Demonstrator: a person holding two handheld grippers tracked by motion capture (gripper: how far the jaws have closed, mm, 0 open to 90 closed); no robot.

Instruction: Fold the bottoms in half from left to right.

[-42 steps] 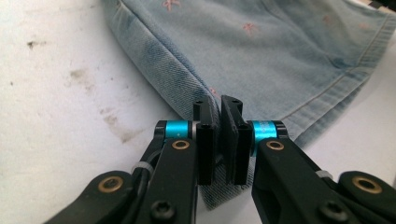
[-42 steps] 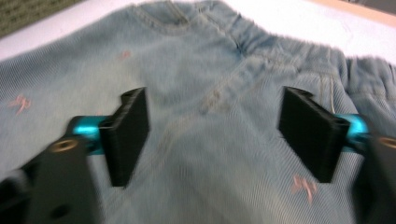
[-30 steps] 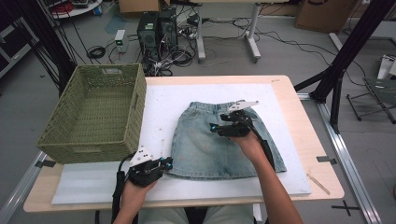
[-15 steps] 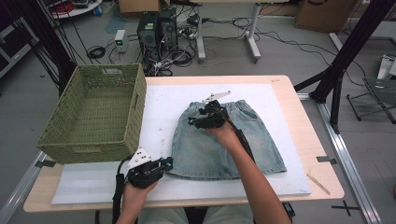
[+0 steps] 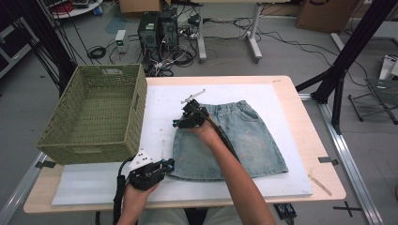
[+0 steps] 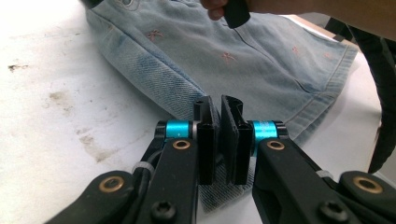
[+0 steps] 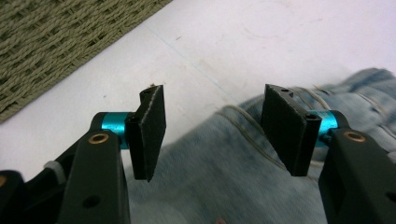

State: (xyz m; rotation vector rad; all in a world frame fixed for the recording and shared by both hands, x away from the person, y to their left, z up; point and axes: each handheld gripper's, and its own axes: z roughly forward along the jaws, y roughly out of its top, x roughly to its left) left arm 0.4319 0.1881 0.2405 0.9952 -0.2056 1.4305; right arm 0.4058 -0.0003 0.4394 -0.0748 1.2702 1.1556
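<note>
Left claw (image 6: 218, 135) was pinching the skirt's (image 5: 244, 136) hem corner. Right claw (image 7: 212, 135) hung spread above the waistband corner, its jaws just closing, nothing between them.

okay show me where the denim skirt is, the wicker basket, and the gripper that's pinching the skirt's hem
denim skirt (image 5: 244, 140): high view, on the middle of the spread denim.
wicker basket (image 5: 138, 101): high view, on its right wall.
left gripper (image 6: 218, 116): left gripper view, between its fingertips, jaws shut on the skirt's near corner.
</note>
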